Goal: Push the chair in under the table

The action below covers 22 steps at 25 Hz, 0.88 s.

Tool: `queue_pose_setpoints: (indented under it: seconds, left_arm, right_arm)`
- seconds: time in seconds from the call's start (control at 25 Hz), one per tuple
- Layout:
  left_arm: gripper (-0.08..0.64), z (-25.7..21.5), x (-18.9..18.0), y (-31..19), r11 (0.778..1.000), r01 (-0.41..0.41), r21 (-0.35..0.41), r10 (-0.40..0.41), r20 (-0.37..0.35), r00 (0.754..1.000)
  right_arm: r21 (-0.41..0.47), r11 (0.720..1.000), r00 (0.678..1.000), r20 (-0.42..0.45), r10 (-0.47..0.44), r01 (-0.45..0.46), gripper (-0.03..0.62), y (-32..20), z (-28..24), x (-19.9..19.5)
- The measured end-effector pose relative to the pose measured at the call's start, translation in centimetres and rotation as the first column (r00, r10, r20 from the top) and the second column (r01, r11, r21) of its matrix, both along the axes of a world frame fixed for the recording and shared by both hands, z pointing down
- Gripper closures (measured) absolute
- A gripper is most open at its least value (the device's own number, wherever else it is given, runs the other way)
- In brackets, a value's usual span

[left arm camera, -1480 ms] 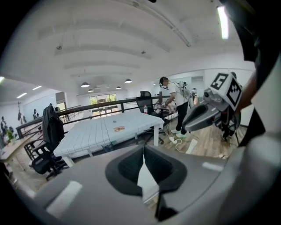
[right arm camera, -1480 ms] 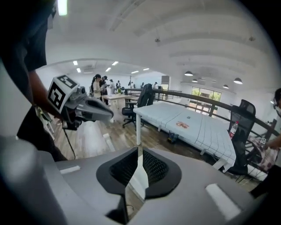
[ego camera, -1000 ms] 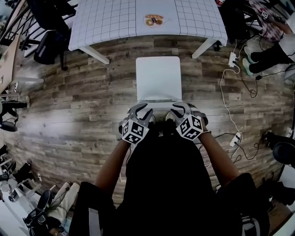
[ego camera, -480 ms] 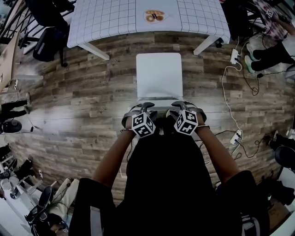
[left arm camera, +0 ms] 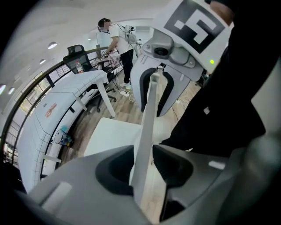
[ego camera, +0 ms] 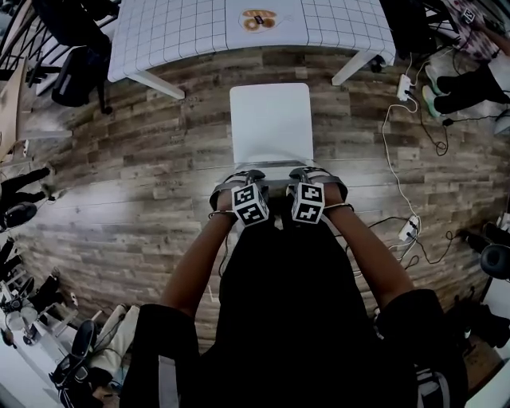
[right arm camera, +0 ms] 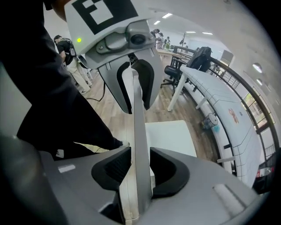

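A white chair [ego camera: 271, 123] stands on the wood floor, its seat facing the white grid-topped table [ego camera: 183, 32], a gap of floor between them. Both grippers point down over the top edge of the thin backrest [ego camera: 271, 167]. The left gripper [ego camera: 239, 182] straddles the backrest [left arm camera: 147, 118]; its jaws are closing, with slim gaps still showing at the pads. The right gripper [ego camera: 309, 178] also has the backrest [right arm camera: 137, 127] between its jaws, which are opening and do not press on it. Each gripper view shows the other gripper along the edge: the right gripper [left arm camera: 158, 88] and the left gripper [right arm camera: 131, 85].
A plate of food [ego camera: 256, 20] lies on the table. Power strips and cables [ego camera: 402, 88] trail over the floor at the right, beside a seated person's feet [ego camera: 446, 88]. A black office chair [ego camera: 76, 72] stands at the table's left end. A person [left arm camera: 109, 39] stands further off.
Both grippers have come down and tipped steeply over the backrest's top edge, so it now sits between each pair of jaws. Their marker cubes have drawn closer together.
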<state>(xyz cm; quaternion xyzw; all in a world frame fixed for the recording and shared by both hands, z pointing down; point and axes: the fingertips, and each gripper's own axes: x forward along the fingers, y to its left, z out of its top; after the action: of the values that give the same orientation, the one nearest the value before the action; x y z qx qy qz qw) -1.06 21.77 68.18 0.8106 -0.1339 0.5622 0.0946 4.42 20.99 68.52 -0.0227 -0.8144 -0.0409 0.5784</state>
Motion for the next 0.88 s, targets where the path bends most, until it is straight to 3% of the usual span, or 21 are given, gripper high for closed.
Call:
queue_pose_setpoints:
  seconds: [0.12, 0.52, 0.72, 0.88]
  left_arm:
    - [0.451, 0.5, 0.0, -0.2, 1.000, -0.010, -0.001, 0.010, 0.032, 0.999]
    - [0.446, 2.0, 0.2, -0.2, 0.999, -0.039, -0.036, 0.042, 0.091, 0.995]
    - [0.446, 3.5, 1.0, -0.3, 0.994, -0.103, -0.033, 0.106, 0.109, 0.988]
    - [0.474, 4.9, 0.8, -0.2, 0.983, -0.185, -0.018, 0.186, 0.147, 0.972]
  right_arm:
    - [-0.010, 1.000, 1.000, -0.018, -0.003, 0.003, 0.459, 0.0, 1.2, -0.2]
    - [-0.019, 1.000, 0.995, -0.103, -0.020, 0.019, 0.463, 0.2, 3.5, -0.8]
    - [-0.024, 0.999, 0.988, -0.148, -0.040, 0.037, 0.469, 0.1, 4.2, -0.6]
    - [-0.034, 0.996, 0.990, -0.115, -0.087, 0.083, 0.459, 0.3, 4.4, -1.7]
